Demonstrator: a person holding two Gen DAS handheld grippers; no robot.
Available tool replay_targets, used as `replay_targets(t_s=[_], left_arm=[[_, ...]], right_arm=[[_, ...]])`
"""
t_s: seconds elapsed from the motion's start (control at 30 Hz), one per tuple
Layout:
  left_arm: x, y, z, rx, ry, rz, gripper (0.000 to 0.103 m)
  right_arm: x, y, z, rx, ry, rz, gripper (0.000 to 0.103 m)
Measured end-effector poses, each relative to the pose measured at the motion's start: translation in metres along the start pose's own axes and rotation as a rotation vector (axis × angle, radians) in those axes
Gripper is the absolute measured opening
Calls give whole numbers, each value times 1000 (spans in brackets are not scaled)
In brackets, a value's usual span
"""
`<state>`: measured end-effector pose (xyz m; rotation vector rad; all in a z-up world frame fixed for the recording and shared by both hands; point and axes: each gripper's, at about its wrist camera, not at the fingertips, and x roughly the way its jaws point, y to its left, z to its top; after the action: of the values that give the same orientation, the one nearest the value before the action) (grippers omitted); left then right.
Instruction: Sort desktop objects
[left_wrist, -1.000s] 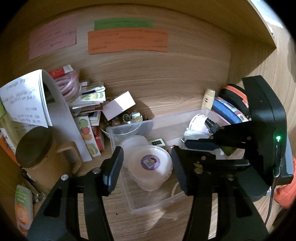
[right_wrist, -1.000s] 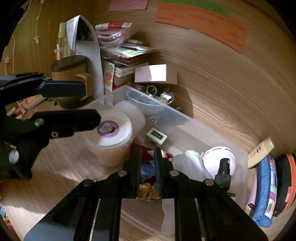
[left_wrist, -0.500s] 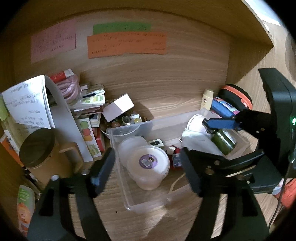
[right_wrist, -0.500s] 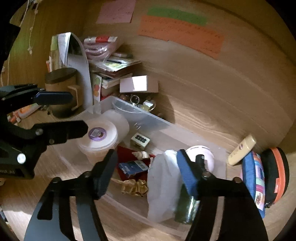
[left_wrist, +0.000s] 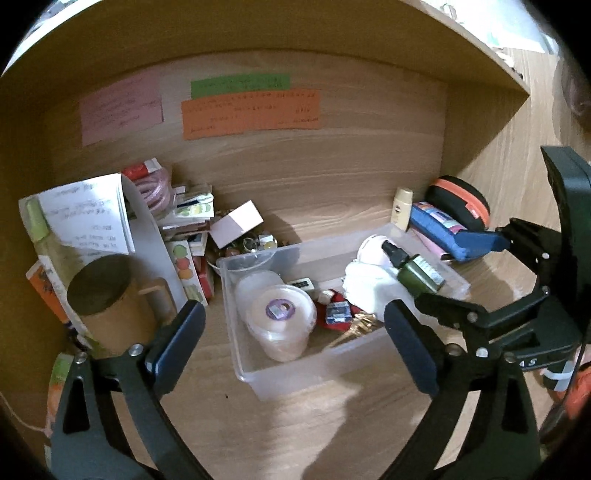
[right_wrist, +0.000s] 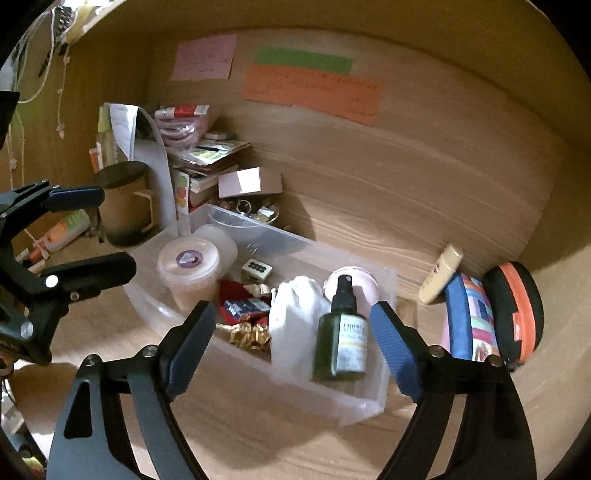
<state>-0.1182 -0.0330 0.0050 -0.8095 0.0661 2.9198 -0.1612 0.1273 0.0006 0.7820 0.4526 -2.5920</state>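
A clear plastic bin (left_wrist: 258, 373) (right_wrist: 354, 402) sits on the wooden desk. It holds a round lidded tub (left_wrist: 279, 314) (right_wrist: 188, 266), a white cloth bag (right_wrist: 295, 317), a green spray bottle (right_wrist: 341, 339) (left_wrist: 419, 273), a blue card pack (right_wrist: 245, 306) and gold trinkets (right_wrist: 249, 338). My left gripper (left_wrist: 291, 314) (right_wrist: 92, 232) hovers before the tub, its jaws opening with nothing touching the pads. My right gripper (right_wrist: 293, 312) (left_wrist: 458, 269) is over the bin's right end, jaws opening. The bottle lies between its fingers, clear of both pads.
A brown lidded mug (left_wrist: 107, 299), an open booklet (left_wrist: 88, 218), stacked books (right_wrist: 207, 162), a pink box (left_wrist: 236, 223) and a trinket bowl (right_wrist: 251, 214) crowd the back left. A cream tube (right_wrist: 441, 273), a blue pouch (right_wrist: 469, 321) and a black-orange case (right_wrist: 517, 310) lie to the right.
Both grippers drew back and up from the bin. The right jaws went from shut to wide, and the left jaws spread further apart.
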Motion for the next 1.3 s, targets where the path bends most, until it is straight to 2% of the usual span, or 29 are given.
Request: replay_targets(t_s=[0.23,0.37,0.43,0.5,0.67,0.97,1.1,1.3], left_arm=[[-21,2,-5,-67,1,19,100],[-34,0,-9,-83,-3,91,100],[-43,-3,-12,-92,-20,115,100],[-50,-7,-14,-97,-34,116,100],[-69,-22,-21,-96,-55,113,101],[-92,-46,-37,-87,-105,171,103],[-97,-51,-43,-93,-117,151,103],[-95,-55,-48,-93,-105,140,103]], right_arm=[[-34,9,-15,-10,-44,-32,92],[-58,20,-22,-31,-82,-57,93],[-71,23,-26,-23,-104,-72,97],[-84,24,-30,-9,-129,-80,103],[-105,34,-43,-19,-185,-164,103],[-126,27,-60,106,-192,-157,103],[-134,18,-67,148,-196,-214,103],[-135,10,-72,184,-189,-213,103]])
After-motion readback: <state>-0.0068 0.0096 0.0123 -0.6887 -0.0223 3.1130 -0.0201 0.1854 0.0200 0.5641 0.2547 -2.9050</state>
